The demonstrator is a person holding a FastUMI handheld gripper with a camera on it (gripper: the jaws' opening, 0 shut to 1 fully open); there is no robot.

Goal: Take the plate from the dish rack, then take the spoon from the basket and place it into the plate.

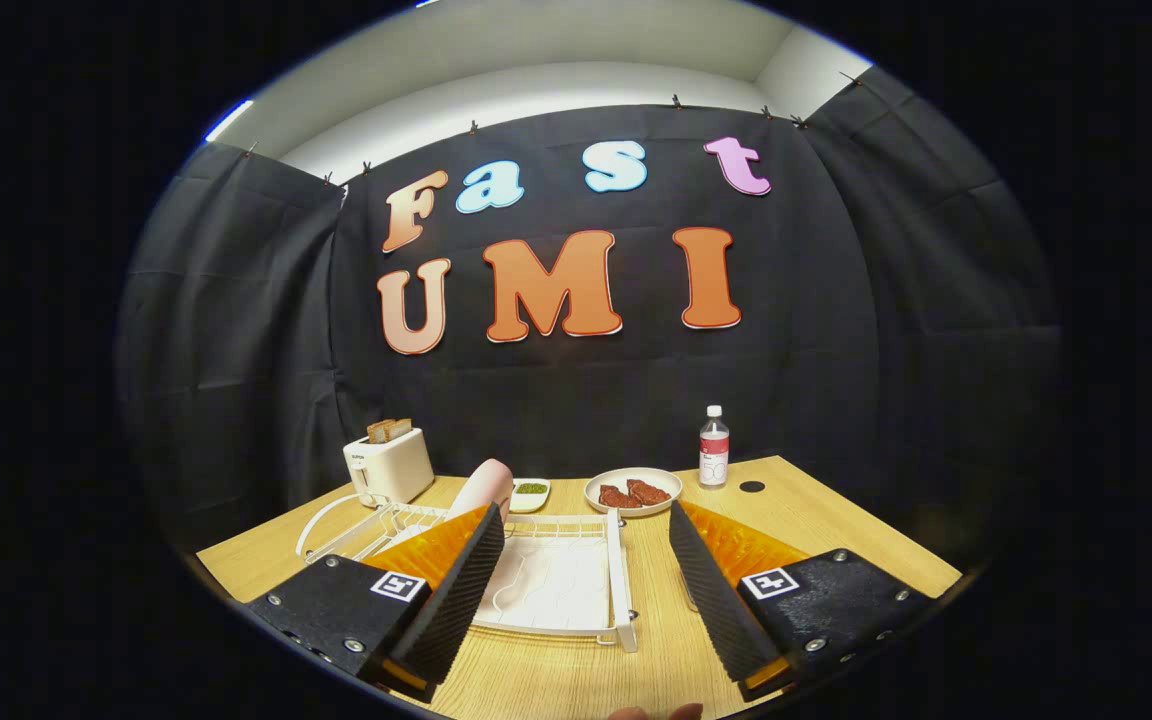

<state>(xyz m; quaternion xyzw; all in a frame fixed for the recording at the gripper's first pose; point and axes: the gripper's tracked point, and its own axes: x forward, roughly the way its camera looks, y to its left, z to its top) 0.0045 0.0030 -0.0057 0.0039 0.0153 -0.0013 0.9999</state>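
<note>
The tool [576, 570] hangs low over the near part of the wooden desk [836, 520], its two ribbed black fingers [461, 590] spread wide apart and gripping nothing. Between them and just ahead lies the white wire dish rack [576, 580], its tray ridged and glossy. A pale pink plate [484, 488] stands tilted at the rack's far left end. Beyond sit a cream toaster [388, 465], a small dish of greens [530, 492], a round dish with two brown pieces [633, 491] and a clear bottle [714, 447]. Bare wood lies open on the right.
</note>
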